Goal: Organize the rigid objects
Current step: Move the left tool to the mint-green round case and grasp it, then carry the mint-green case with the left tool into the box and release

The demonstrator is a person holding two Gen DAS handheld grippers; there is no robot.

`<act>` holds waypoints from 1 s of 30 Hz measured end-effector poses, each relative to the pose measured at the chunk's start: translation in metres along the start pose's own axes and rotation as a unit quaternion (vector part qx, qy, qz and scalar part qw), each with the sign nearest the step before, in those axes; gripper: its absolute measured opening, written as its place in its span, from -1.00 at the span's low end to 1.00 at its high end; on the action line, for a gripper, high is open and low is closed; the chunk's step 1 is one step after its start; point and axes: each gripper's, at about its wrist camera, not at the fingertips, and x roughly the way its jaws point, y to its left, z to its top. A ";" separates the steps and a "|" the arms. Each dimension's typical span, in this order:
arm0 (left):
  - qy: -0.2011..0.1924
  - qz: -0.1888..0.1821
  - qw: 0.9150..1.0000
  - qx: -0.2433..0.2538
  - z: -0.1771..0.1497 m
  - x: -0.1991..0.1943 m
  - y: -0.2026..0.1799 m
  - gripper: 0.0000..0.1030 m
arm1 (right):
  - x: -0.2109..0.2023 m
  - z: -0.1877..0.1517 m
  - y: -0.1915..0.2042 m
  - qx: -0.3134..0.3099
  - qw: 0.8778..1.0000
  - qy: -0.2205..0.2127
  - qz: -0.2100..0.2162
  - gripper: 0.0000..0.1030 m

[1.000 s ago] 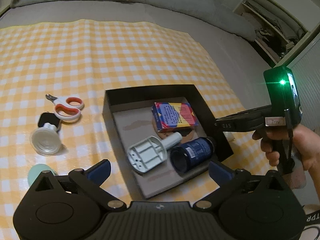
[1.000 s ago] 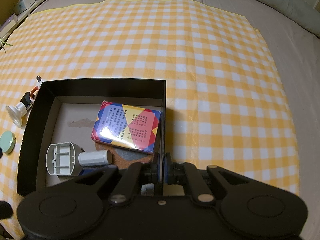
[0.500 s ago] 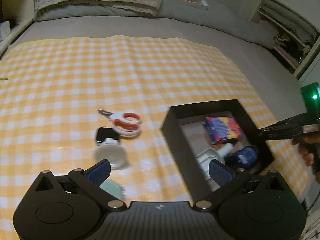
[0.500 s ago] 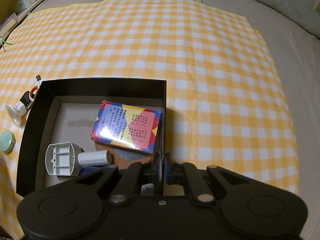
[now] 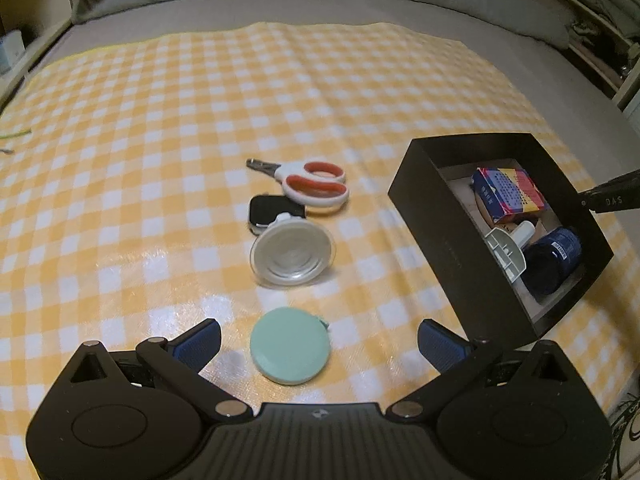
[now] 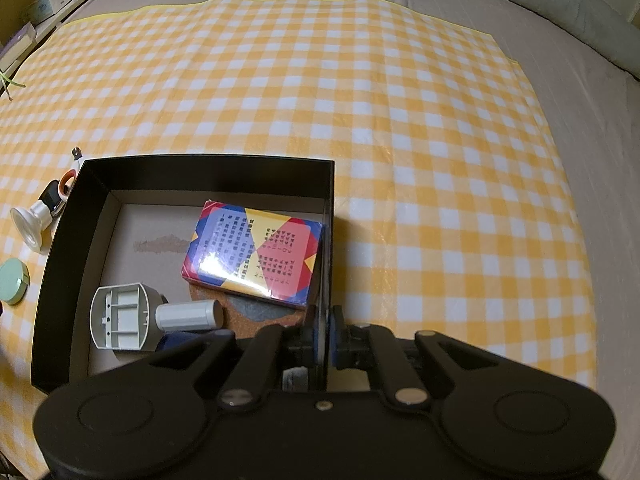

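My left gripper [image 5: 318, 342] is open and points down at a mint-green round case [image 5: 290, 346], which lies on the checked cloth between its blue fingertips, untouched. Beyond the case are a clear suction cup [image 5: 293, 254], a small black device [image 5: 270, 208] and red-and-white scissors [image 5: 312, 182]. A black box [image 5: 452, 240] at the right holds a colourful card box [image 5: 508, 192], a grey plastic piece [image 5: 506, 250] and a dark blue jar [image 5: 554, 258]. My right gripper [image 6: 325, 336] is shut on the right wall of the black box [image 6: 328, 240].
The yellow checked cloth [image 6: 400, 120] covers a grey bed, with pillows at the far edge. Shelves [image 5: 600, 20] stand beyond the bed at the right. The right gripper's arm [image 5: 612, 196] reaches over the box's far corner.
The left gripper has swung left from above the box and sunk toward the loose items; the mint case now lies between its fingers. The right gripper and the box have not moved.
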 end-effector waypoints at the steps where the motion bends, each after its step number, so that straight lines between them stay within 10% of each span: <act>1: 0.000 -0.004 1.000 -0.002 -0.001 0.001 0.003 0.97 | 0.000 0.000 0.000 0.000 1.000 0.000 0.000 -0.88; 20: 0.022 0.011 0.998 0.064 -0.008 0.021 0.001 -0.01 | 0.001 0.000 0.000 0.001 1.000 0.000 -0.001 -0.86; 30: 0.001 -0.004 0.999 0.048 -0.001 0.011 0.005 -0.02 | 0.001 0.001 0.001 0.000 1.000 0.000 -0.002 -0.86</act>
